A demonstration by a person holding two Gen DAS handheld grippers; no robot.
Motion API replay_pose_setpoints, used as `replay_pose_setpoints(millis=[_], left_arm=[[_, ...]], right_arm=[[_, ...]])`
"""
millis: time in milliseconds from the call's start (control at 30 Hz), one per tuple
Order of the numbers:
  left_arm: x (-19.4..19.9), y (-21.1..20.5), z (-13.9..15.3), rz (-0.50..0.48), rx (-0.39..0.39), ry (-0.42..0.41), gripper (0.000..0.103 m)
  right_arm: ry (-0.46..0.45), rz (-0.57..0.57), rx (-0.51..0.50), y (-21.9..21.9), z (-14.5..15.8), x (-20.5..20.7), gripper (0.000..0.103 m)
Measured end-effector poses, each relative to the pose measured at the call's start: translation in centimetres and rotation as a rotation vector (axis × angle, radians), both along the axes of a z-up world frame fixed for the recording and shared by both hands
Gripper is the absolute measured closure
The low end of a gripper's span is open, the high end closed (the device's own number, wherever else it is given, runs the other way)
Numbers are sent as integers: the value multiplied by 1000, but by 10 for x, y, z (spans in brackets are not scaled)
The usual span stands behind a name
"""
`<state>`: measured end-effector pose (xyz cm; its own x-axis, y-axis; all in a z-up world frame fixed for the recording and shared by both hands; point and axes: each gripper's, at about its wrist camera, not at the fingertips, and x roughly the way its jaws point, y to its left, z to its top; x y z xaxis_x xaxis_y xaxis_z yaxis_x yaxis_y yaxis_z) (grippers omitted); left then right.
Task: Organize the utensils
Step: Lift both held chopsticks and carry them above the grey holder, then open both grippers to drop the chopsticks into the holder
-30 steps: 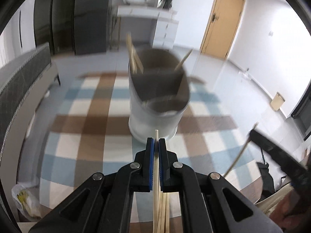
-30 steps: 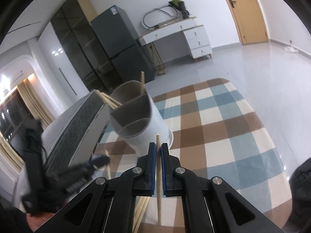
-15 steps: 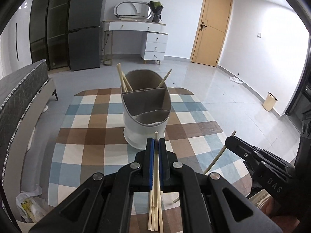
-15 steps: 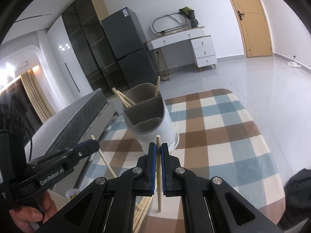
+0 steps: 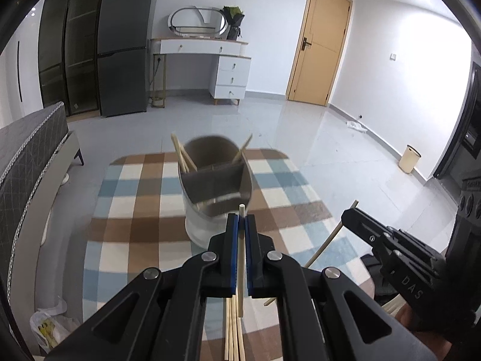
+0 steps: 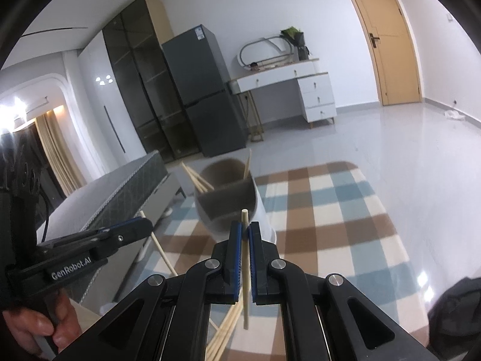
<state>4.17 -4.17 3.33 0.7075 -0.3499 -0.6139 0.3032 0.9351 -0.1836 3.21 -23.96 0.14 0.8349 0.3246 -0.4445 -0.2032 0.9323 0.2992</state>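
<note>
The left gripper (image 5: 239, 225), low in the centre of its frame, is clamped on one upright chopstick (image 5: 240, 258), and the right gripper (image 6: 246, 234) likewise pinches a chopstick (image 6: 245, 270). The divided utensil holder (image 5: 215, 192) sits mid-frame just beyond both, three chopsticks leaning in its far compartment. More loose chopsticks (image 5: 231, 328) lie at the bottom of the frame.

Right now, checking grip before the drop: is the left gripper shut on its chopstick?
Shut. The left gripper has its blue pads pressed against the chopstick.
</note>
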Motion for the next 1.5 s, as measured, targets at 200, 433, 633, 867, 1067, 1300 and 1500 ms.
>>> replay_pose_setpoints(millis=[200,433,633,867,1067,1300,1500], left_arm=[[19,5,29,7,-36,-21,103],[49,19,58,46,-107,-40,103],[77,31,75,61,-160,-63,103],[110,44,83,93,-206,-93,103],[136,55,71,120,-231,-87,103],[155,62,51,120,-267,-48,103],[155,62,33,124,-258,-37,103]], right_arm=[[-40,35,-38,3,32,17,99],[-113,98,-83,18,78,46,99],[-161,152,-129,37,115,79,99],[-225,196,-189,61,146,120,99],[-196,217,-203,76,141,160,99],[-173,266,-280,95,121,182,99],[-116,296,-334,100,96,197,99]])
